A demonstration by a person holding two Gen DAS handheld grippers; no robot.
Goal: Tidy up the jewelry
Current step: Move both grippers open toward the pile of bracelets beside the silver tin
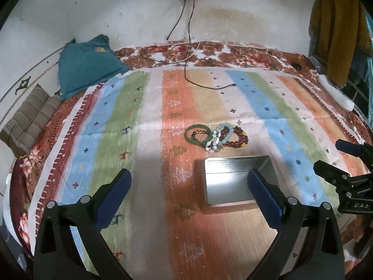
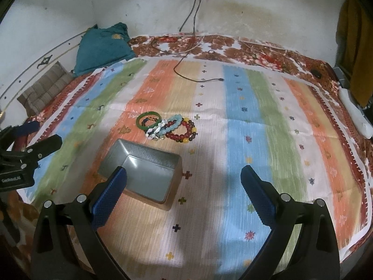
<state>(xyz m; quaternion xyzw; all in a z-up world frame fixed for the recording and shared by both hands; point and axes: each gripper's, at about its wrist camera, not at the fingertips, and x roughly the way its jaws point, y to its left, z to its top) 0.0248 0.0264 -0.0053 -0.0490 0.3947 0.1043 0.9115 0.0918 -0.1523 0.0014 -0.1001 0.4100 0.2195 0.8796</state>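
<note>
The left hand-held gripper [image 1: 190, 182] has a matte black forked frame with silver round screw heads at its pivots and blue ribbed pads [image 1: 116, 196] on both fingers. The right hand-held gripper [image 2: 184, 180] is built alike: black frame, silver screws, blue textured pads [image 2: 256, 198]. Small white lettering marks each black body.

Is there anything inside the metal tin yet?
The metal tin looks empty: bare shiny floor and walls. The right gripper's finger covers its near-left corner, so that part is unseen. The bracelets lie on the cloth behind it.
</note>
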